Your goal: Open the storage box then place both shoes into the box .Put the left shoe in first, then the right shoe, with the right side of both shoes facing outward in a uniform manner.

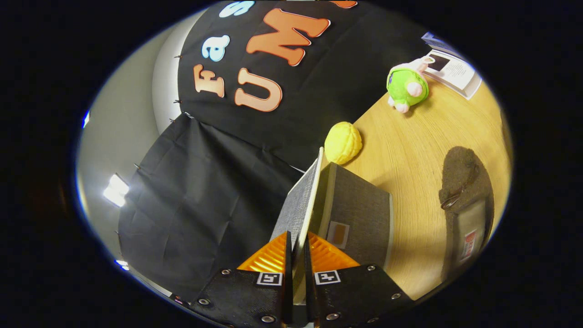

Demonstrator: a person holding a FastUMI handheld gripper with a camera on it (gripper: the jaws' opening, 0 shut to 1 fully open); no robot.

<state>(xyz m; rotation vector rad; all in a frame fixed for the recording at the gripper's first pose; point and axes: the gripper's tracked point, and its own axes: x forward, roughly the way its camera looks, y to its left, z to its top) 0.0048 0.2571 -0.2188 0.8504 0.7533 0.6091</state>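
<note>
My gripper (pixel 297 255) is shut on the edge of the storage box's lid (pixel 298 205), a thin grey fabric panel with a pale edge that runs away from the fingers and stands lifted off the box. The grey fabric box (pixel 360 214) sits just beyond the fingers on the wooden table (pixel 410 150), with a small label on its side. A dark grey shoe (pixel 464 191) with a loop and a small tag lies on the table to the right of the box. The view is strongly tilted.
A yellow round plush (pixel 343 142) rests on the table just past the box's far end. A green and pink plush toy (pixel 406 85) and some papers (pixel 453 68) lie farther off. Black cloth hangs behind the table.
</note>
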